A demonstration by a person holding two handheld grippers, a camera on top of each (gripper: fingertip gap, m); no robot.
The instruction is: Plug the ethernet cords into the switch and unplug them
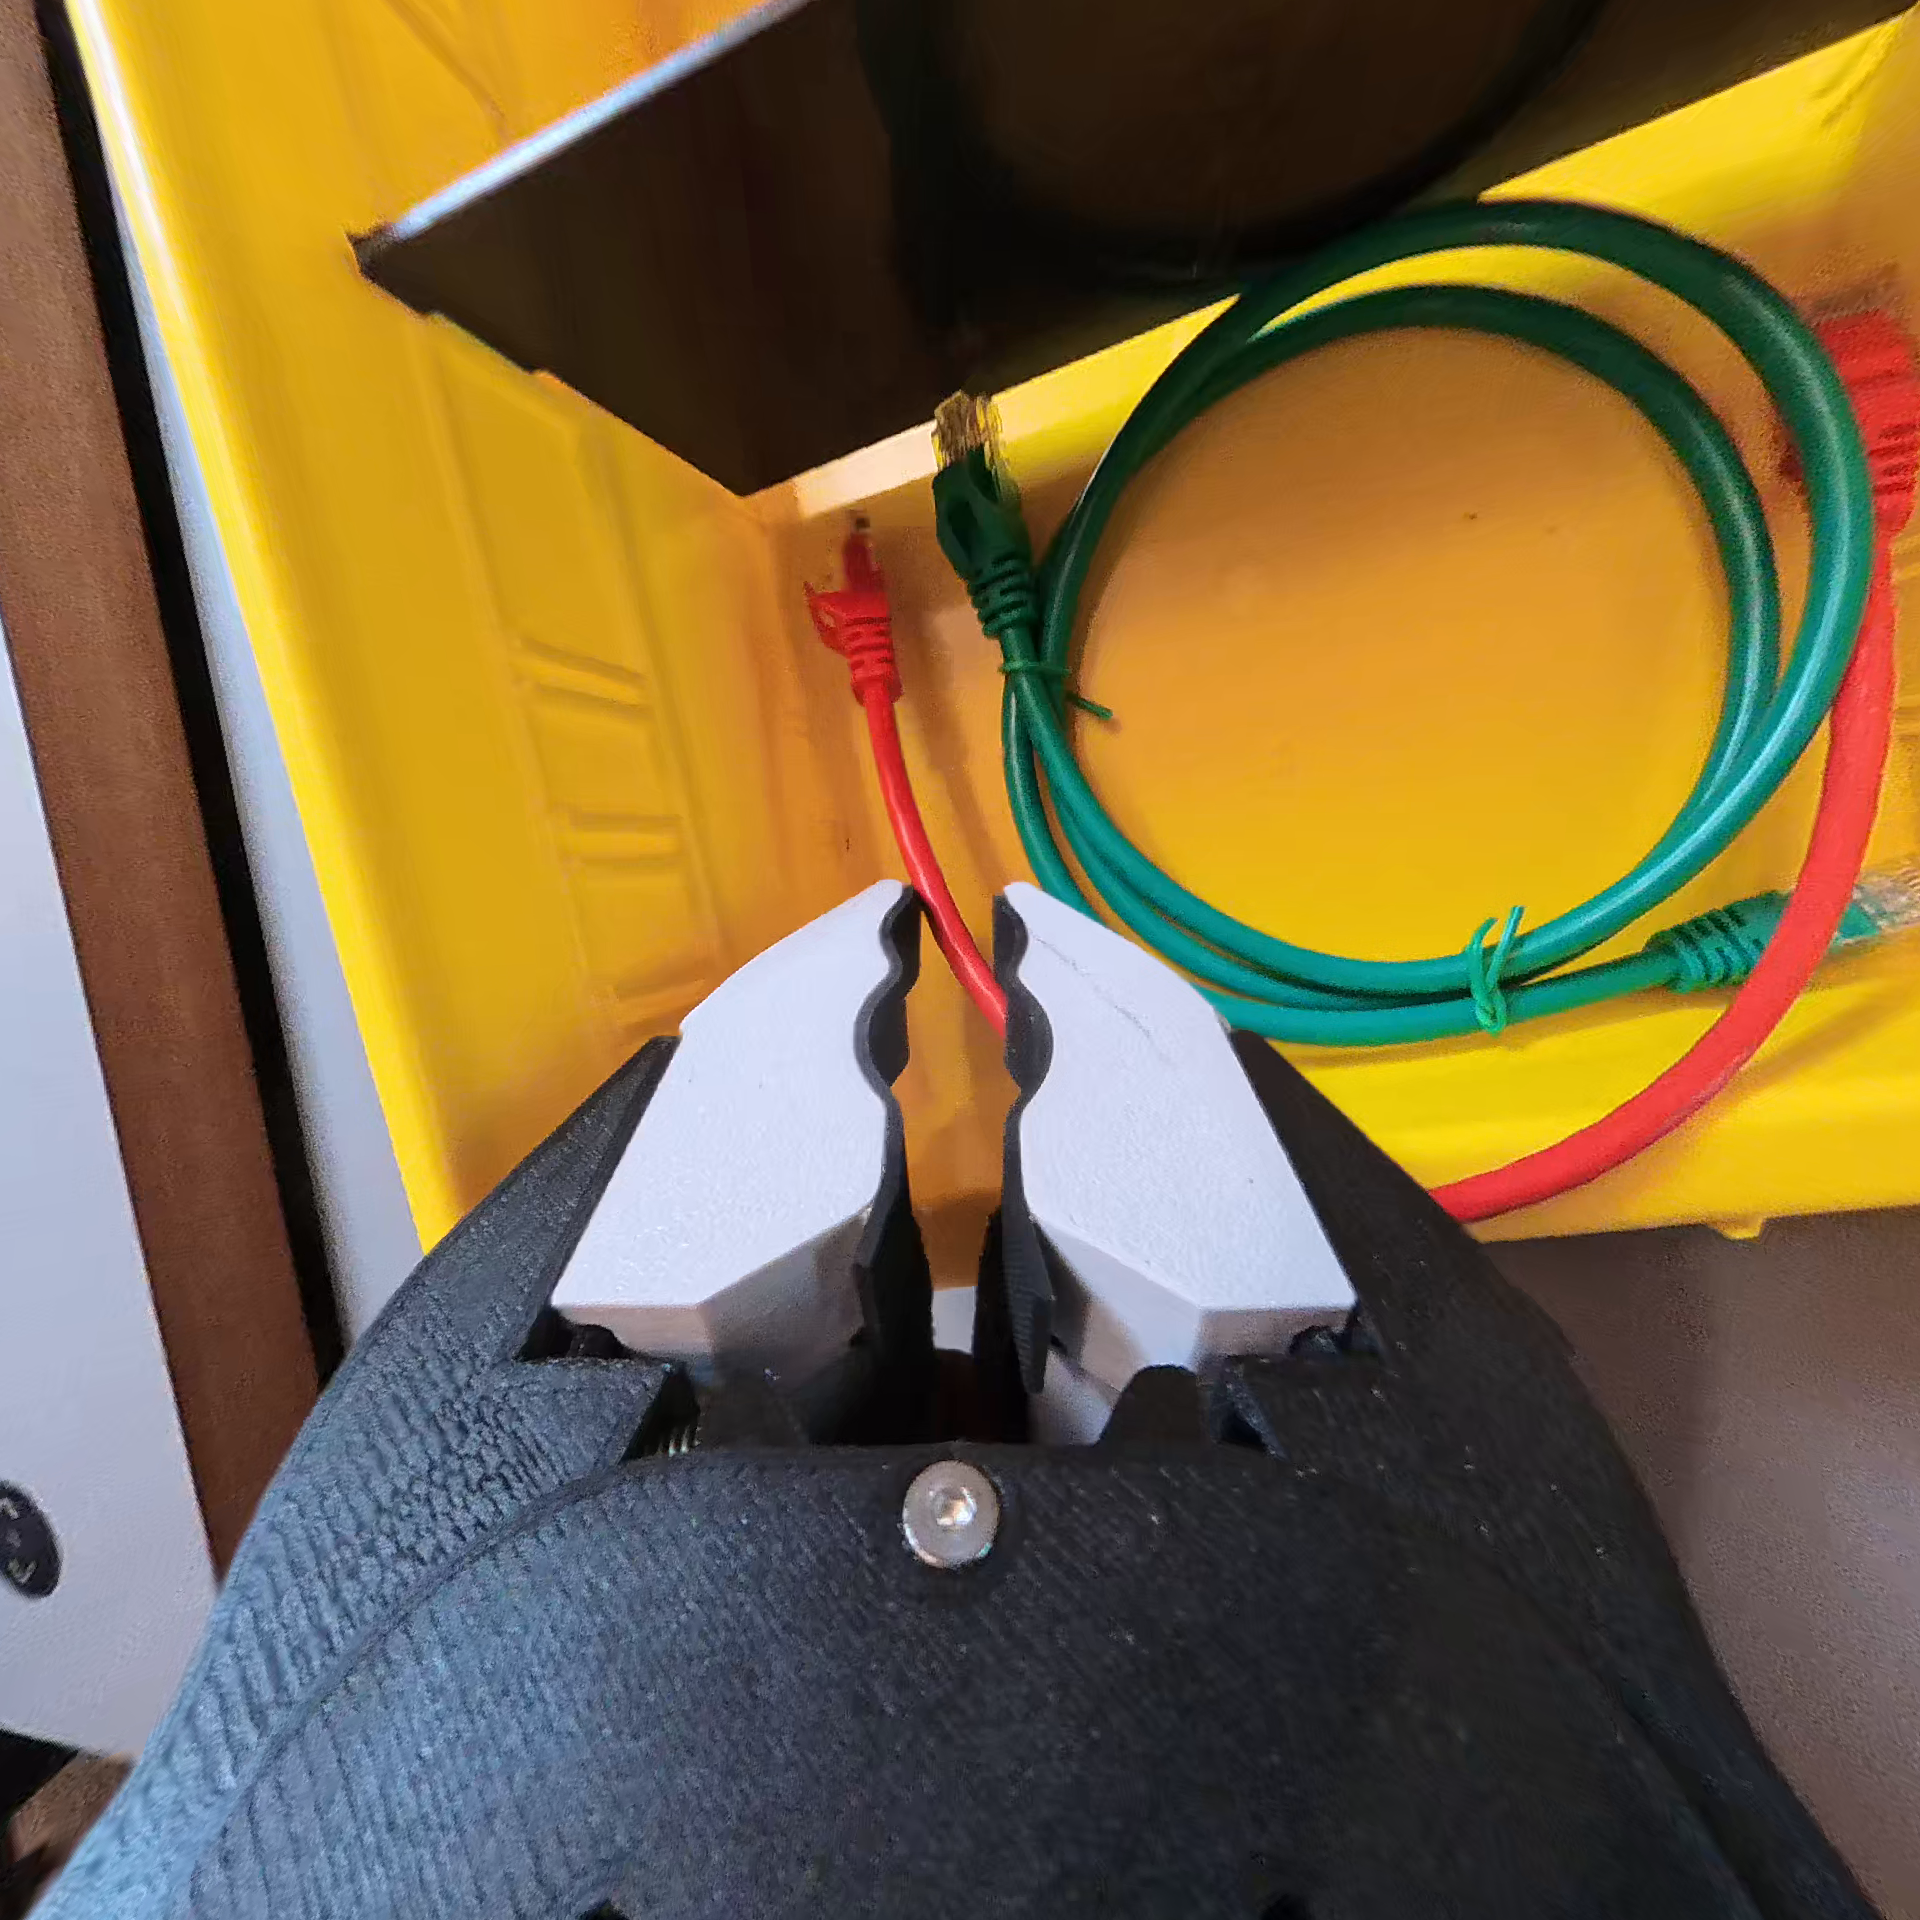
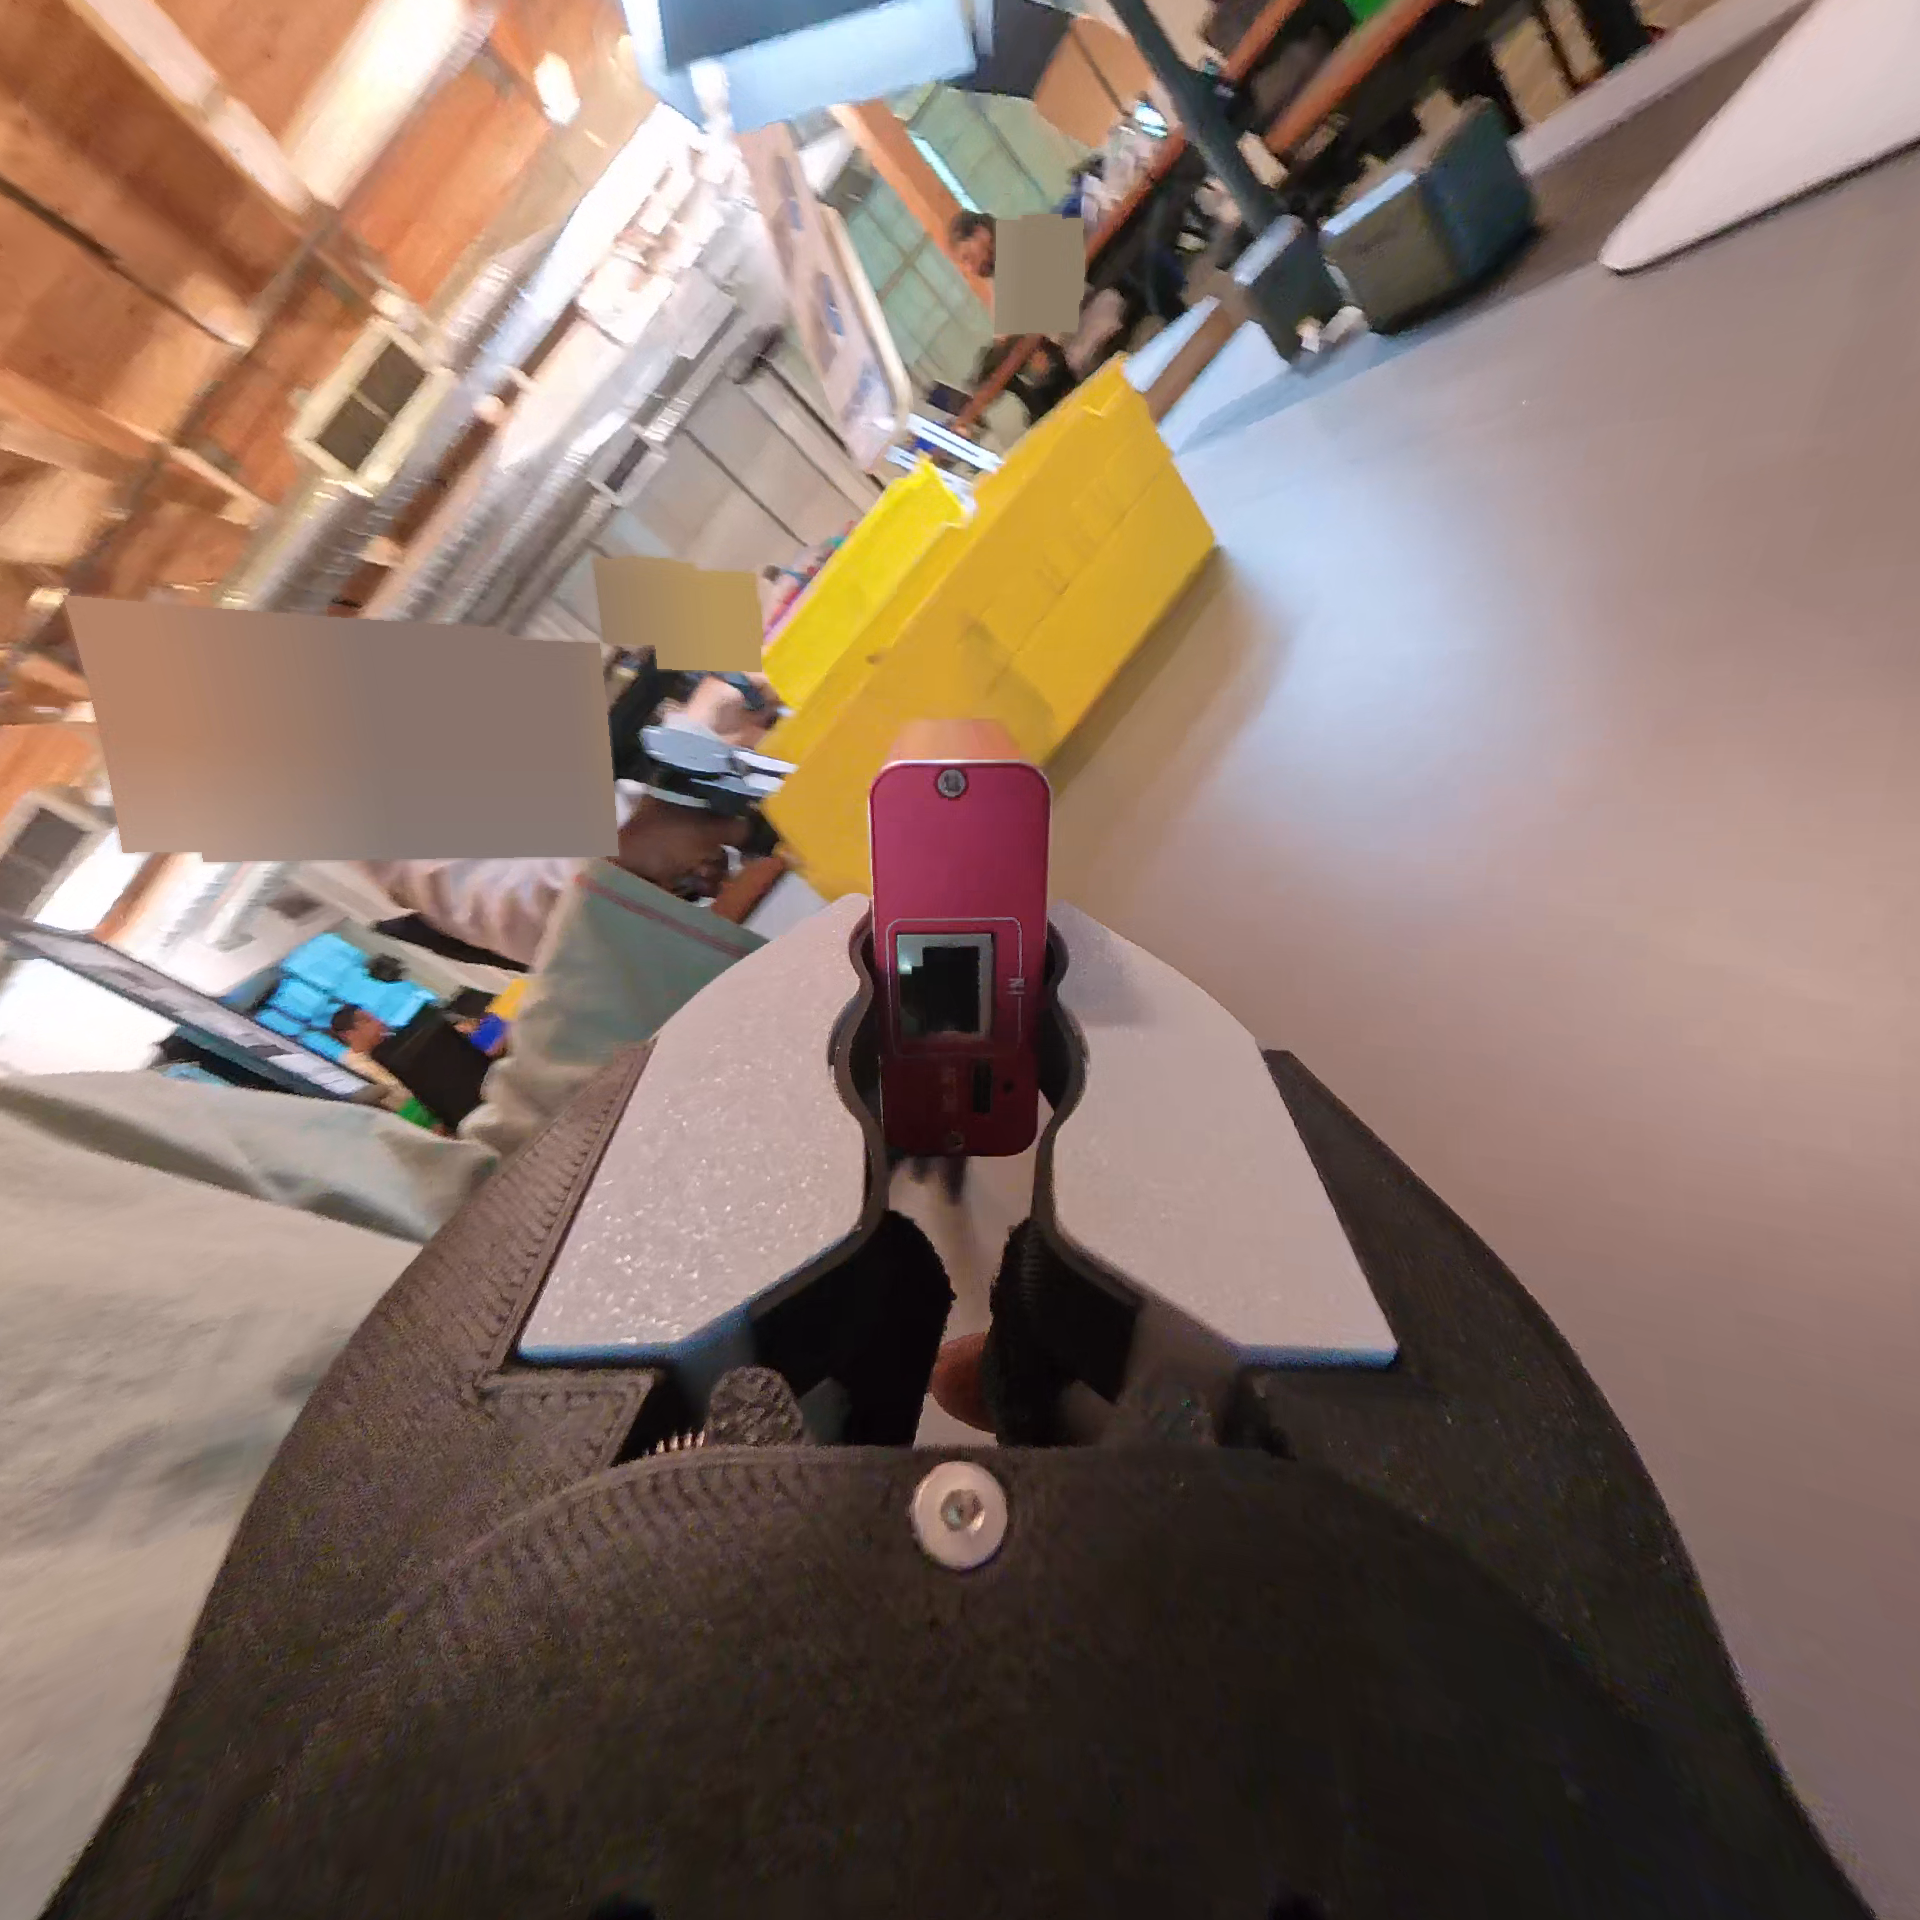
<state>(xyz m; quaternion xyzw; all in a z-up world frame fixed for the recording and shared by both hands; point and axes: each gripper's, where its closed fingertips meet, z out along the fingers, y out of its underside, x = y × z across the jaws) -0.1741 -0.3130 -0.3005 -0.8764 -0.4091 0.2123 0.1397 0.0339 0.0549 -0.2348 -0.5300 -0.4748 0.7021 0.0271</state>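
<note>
**Cord lined up, switch in hand**

While my left gripper (image 1: 957, 961) sits with its jaws a narrow gap apart, the red cord (image 1: 902, 800) runs up through that gap; I cannot tell whether the pads touch it yet. My right gripper (image 2: 958, 1023) is pinching the switch (image 2: 958, 961), a small dark-red metal box held end-on, one empty port facing my camera.

My worry is the grip point. I'm on bare cord well below the red plug (image 1: 858, 613), so if I close here the plug could flop and twist, and it would miss the port or jam at an angle. The red cord also loops under the green cord (image 1: 1455, 623), so a pull might drag that coil along.

Farther in, both cords lie in a yellow bin (image 1: 1403, 644). The green one is coiled and tied with thin green wire, its clear-tipped plug beside the red one near the bin's back corner. The grey table (image 2: 1507, 831) lies beyond the switch.
</note>
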